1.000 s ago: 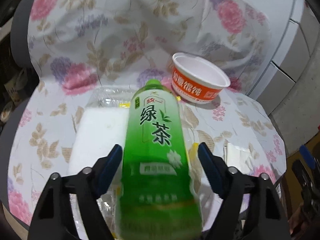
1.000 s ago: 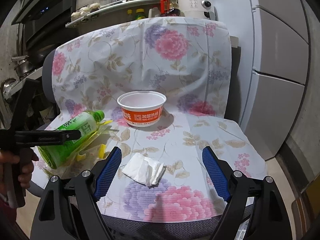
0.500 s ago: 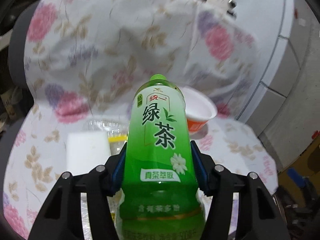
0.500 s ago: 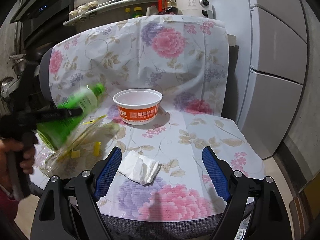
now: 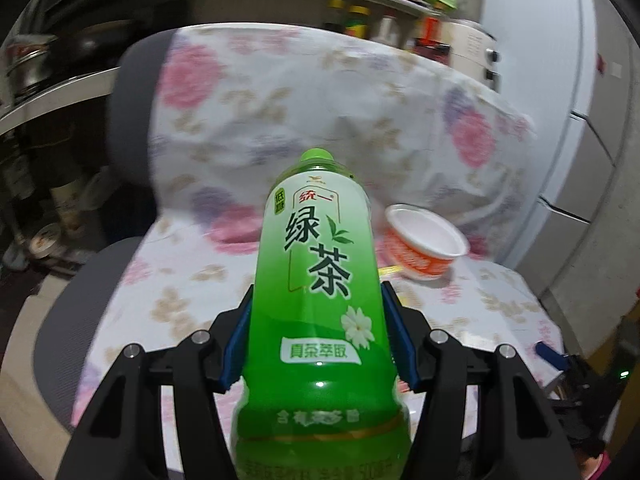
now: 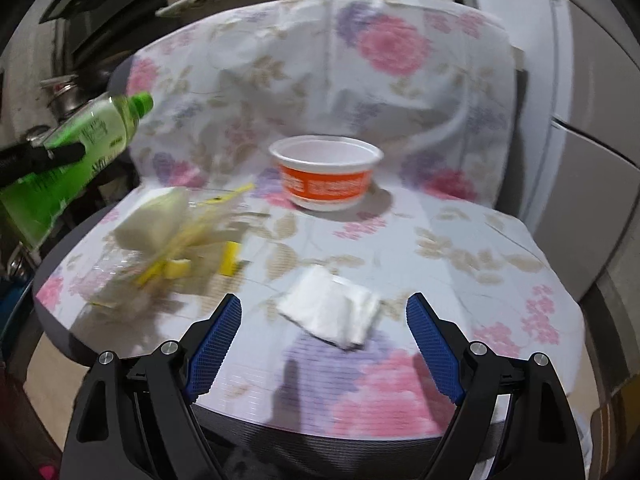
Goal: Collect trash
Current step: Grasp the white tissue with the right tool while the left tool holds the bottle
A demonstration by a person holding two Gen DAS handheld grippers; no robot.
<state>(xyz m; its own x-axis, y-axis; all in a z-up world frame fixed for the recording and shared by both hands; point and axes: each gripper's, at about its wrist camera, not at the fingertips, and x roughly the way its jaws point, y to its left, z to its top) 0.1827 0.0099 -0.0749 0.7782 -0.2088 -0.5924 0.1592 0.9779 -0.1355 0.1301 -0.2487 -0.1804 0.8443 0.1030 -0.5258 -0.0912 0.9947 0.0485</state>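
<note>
Carrying off the green plastic tea bottle (image 5: 320, 300), the left gripper (image 5: 320, 340) is clamping it between its jaws; the right gripper (image 6: 324, 344), jaws wide and empty, is framing the white crumpled tissue (image 6: 330, 314) just ahead, seemingly next to grasp.

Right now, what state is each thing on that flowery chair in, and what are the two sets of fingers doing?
Green tea bottle: capped, lifted off the seat, tilted.
Left gripper: fingers clamped on the bottle.
Right gripper: fingers wide apart, empty, above the napkin.
White napkin: crumpled, lying on the seat.
Orange bowl: upright, looks empty.
Clear plastic wrapper: crumpled on the seat, blurred.
</note>
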